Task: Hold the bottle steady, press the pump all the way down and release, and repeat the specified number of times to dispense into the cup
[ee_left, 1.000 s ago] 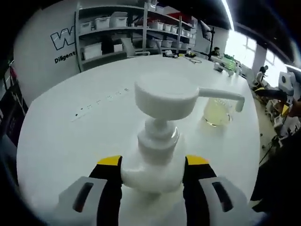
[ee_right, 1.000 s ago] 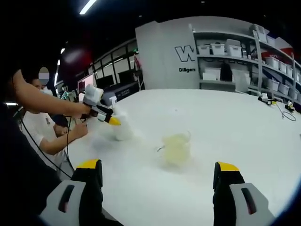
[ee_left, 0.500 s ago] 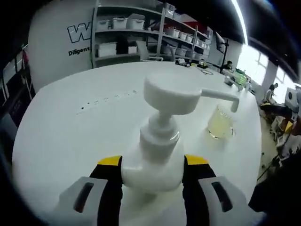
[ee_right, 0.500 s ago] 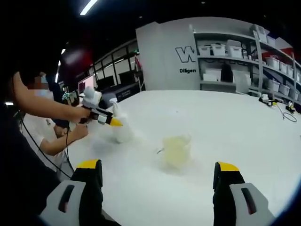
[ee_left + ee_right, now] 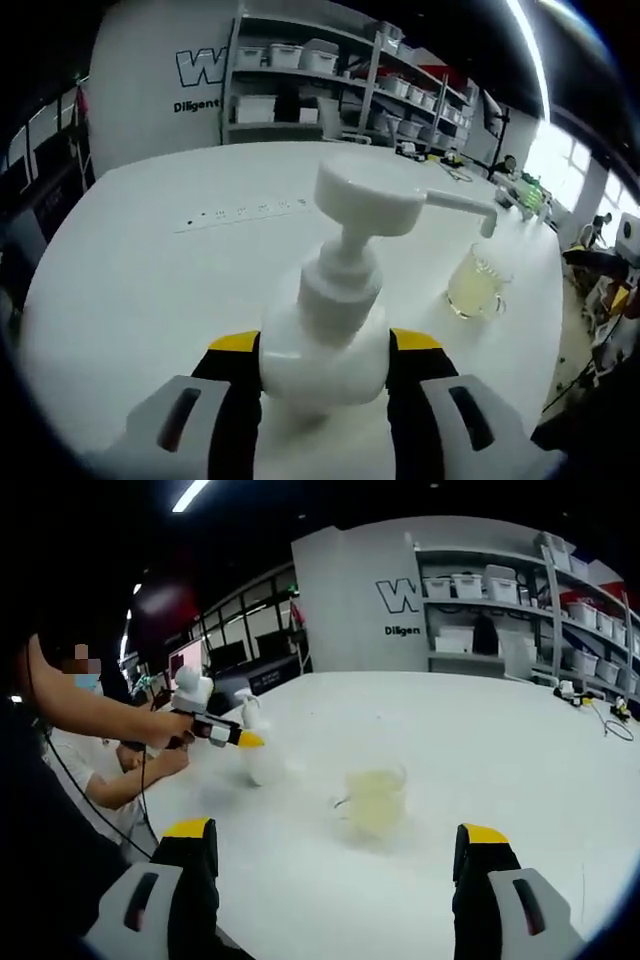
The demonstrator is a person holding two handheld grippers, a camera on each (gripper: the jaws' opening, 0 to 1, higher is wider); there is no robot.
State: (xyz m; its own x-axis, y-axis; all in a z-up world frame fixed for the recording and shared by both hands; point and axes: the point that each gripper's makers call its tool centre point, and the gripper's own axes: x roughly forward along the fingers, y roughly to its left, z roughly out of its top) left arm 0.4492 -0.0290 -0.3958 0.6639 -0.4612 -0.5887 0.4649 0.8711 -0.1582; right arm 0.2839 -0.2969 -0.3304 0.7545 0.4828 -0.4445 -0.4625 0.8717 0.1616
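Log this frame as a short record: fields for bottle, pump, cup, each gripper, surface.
bottle: white pump bottle, upright on the table, held at its shoulder
pump: pump head raised, spout reaching toward the cup
cup: clear cup with pale yellow liquid, beside the bottle and apart from it
left gripper: left gripper shut on the bottle
right gripper: right gripper open, holding nothing, short of the cup
surface: white table

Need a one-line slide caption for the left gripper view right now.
Left gripper clamps the white pump bottle on the white table, nozzle above the cup of yellowish liquid.
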